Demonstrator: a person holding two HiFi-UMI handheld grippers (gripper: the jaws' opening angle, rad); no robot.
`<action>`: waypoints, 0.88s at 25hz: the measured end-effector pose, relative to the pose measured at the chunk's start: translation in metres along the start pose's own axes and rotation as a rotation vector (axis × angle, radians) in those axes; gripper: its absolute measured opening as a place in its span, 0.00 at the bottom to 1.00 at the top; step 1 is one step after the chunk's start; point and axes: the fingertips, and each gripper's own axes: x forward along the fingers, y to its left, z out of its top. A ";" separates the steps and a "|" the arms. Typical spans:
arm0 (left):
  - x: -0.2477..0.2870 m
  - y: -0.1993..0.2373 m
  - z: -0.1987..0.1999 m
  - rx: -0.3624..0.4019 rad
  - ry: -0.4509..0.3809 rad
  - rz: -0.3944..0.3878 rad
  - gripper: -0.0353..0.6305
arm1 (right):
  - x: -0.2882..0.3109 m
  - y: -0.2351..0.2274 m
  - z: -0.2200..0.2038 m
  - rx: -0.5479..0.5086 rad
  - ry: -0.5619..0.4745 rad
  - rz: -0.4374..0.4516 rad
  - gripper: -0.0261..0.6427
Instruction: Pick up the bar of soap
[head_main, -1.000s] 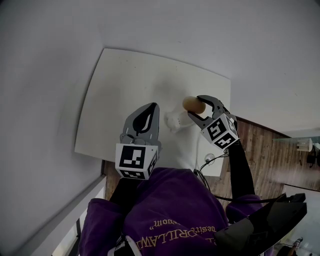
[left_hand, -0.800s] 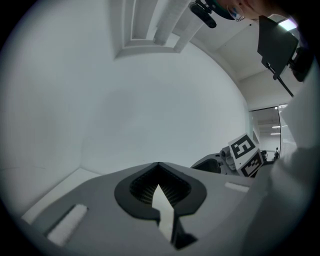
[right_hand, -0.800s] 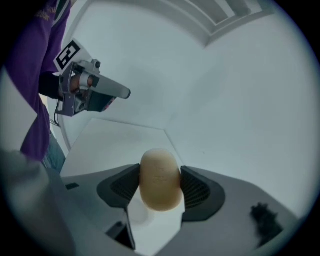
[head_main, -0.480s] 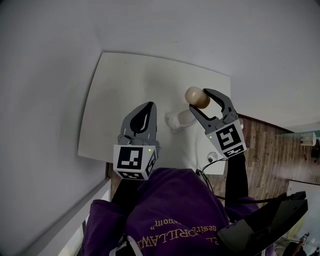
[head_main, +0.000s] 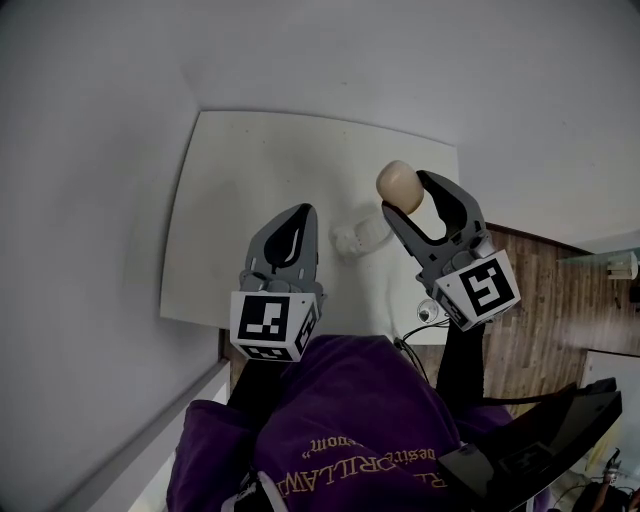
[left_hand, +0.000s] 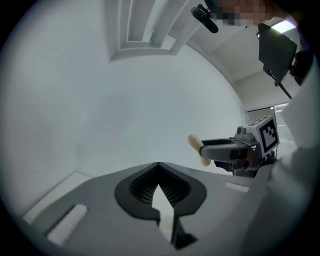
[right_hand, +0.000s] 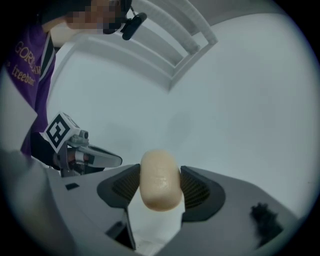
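Right gripper (head_main: 408, 197): jaws pinch the bar of soap (right_hand: 159, 180) across its two long sides, the cream bar standing on end between the ribbed pads. Over the last second it has risen off the white table (head_main: 225, 190) and drifted right, away from the small white object (head_main: 357, 239) it was beside. It now hangs clear, above the table's far right part. Left gripper (head_main: 300, 215): jaws pressed together, nothing in them, near centre, unmoved. Judgement: pick-up essentially done; the grip looks centred, and only a steady hold remains.
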 end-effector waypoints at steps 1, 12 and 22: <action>0.000 -0.001 0.001 0.001 -0.001 -0.003 0.06 | -0.001 0.000 0.001 0.020 -0.012 -0.004 0.44; 0.001 -0.012 0.008 0.011 -0.009 -0.033 0.06 | -0.016 -0.004 0.019 0.196 -0.169 0.004 0.44; -0.011 -0.019 0.013 0.030 -0.033 -0.068 0.06 | -0.041 -0.003 0.027 0.402 -0.327 0.016 0.44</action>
